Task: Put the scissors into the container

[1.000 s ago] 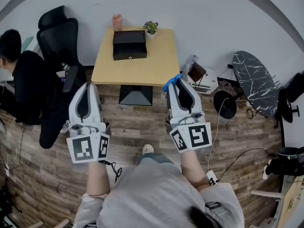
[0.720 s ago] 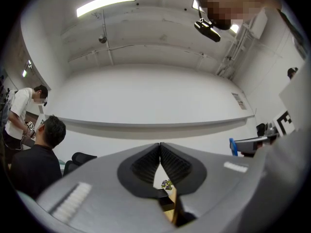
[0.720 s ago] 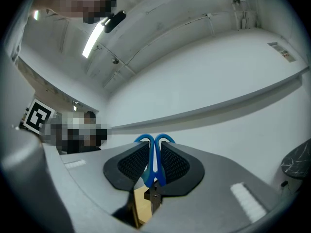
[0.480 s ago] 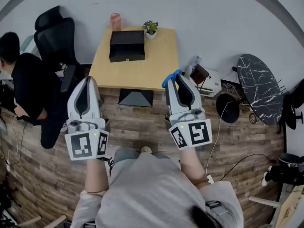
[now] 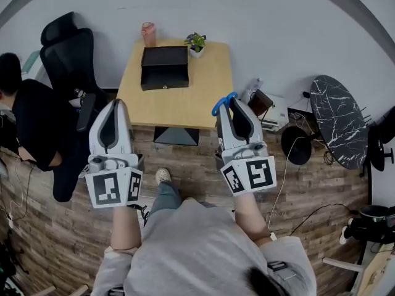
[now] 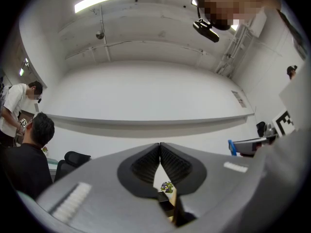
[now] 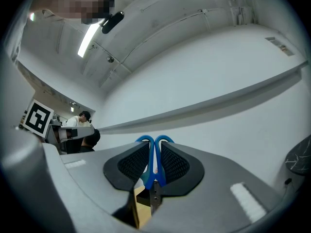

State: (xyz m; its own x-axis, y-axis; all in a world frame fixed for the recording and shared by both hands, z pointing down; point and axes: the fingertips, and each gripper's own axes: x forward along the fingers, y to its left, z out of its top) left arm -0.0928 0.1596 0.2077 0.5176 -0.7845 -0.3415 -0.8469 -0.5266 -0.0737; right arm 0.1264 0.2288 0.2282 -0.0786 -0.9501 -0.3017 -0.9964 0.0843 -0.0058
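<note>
In the head view, the black container (image 5: pixel 164 67) is seen on the wooden table (image 5: pixel 207 88), well apart from the blue scissors (image 5: pixel 221 103), which are held at the tip of the right gripper (image 5: pixel 229 103). In the left gripper view, the left gripper (image 6: pixel 160 149) is seen closed, with nothing gripped. In the right gripper view, the scissors' handles are clamped between the jaws.

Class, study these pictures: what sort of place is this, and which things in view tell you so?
Most likely an office or lab workroom: a light wooden desk stands against a plain white wall, a black high-backed office chair sits beside it, and cables trail over the wood-plank floor.
</note>
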